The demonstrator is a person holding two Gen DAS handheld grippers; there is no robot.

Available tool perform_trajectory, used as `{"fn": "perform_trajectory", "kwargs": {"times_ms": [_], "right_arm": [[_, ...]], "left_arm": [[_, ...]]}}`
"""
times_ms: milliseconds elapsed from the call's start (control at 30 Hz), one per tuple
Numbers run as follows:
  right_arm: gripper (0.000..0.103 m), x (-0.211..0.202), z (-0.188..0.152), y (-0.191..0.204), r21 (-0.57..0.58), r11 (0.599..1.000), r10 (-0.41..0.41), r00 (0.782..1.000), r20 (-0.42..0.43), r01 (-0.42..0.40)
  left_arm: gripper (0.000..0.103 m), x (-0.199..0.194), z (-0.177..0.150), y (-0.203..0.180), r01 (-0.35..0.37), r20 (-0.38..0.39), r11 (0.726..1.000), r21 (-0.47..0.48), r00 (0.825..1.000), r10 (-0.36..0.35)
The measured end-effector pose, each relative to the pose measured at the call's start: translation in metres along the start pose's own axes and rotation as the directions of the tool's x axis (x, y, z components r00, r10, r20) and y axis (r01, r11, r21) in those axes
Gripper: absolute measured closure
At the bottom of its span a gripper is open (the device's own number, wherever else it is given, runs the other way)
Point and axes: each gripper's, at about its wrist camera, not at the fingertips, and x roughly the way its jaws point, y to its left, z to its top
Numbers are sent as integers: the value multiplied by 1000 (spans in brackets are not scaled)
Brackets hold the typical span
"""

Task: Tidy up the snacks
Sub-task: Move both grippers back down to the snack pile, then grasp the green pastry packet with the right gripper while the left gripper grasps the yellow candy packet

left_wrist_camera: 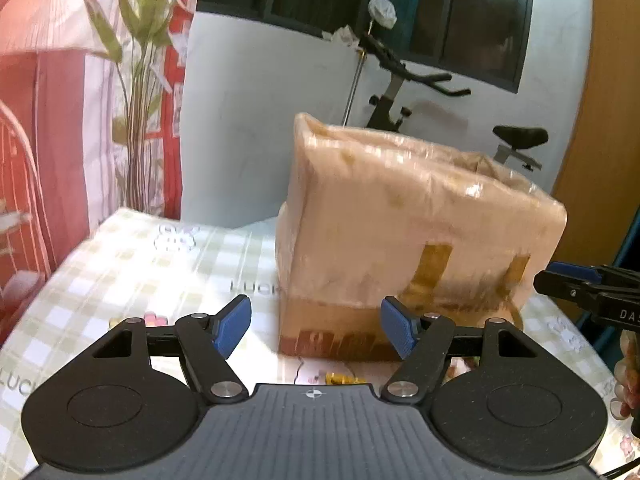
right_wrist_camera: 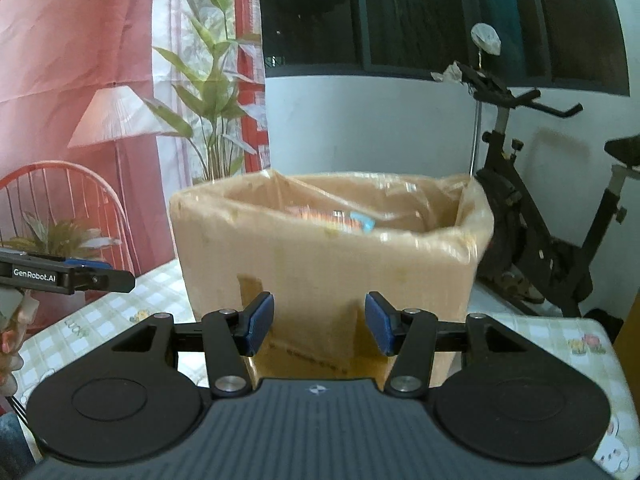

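Both my hand-held grippers are empty and facing the box, so I judge this the approach step, no snack picked yet. My left hand-held gripper (left_wrist_camera: pixel 316 328) has its jaws spread wide, nothing between the blue pads (left_wrist_camera: pixel 232 326). My right hand-held gripper (right_wrist_camera: pixel 319 322) is at a medium gap, also holding nothing.

The cardboard box (right_wrist_camera: pixel 328 256), lined and wrapped with clear plastic, stands on the desk (left_wrist_camera: pixel 132 264) straight ahead of both grippers. From the left one it sits ahead and slightly right, corner toward me; from the right one it is dead ahead, front wall facing me. Its top is open. Inside, beyond the near rim in the right wrist view, a colourful snack packet (right_wrist_camera: pixel 336 218) shows, blurred, so I cannot tell how many there are.

A small yellow item (left_wrist_camera: pixel 344 379) lies on the desk just below the left gripper's jaws, near the box base; too small to identify.

Next move, my guess: lift over the near rim and reach down in for a packet, or go for the loose item. The tall box wall and loose plastic liner stand in the way and could snag the fingers.

Around: checked tablecloth, exercise bike (right_wrist_camera: pixel 532 208) behind and right, plant (right_wrist_camera: pixel 212 92) and red curtain behind left, red chair (right_wrist_camera: pixel 60 200) far left.
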Motion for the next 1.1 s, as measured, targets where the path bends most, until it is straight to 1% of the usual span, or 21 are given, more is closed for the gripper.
{"fn": "perform_trajectory", "kwargs": {"times_ms": [100,233,467,667,767,1100], "right_arm": [[49,1,-13,-3,17,1000,-8,1000,-16,9],[49,2,-33,-5,15,1000,-23,999,-48,23],[49,7,-64,-16,48,998,-41,994,-97,45],[49,11,-79,-27,72,995,-65,989,-131,74],[49,12,-86,-29,61,994,-77,987,-143,86],[49,17,-106,-37,72,991,-100,981,-166,113]], "left_arm": [[29,4,-8,0,-4,-18,1000,7,1000,4],[29,8,-17,-3,-14,-35,999,39,999,16],[29,14,-28,-7,-35,-44,997,70,998,38],[29,20,-34,-7,-48,-55,996,78,997,53],[29,23,-37,-6,-54,-61,996,78,996,59],[29,29,-44,-10,-58,-79,995,85,995,65]]}}
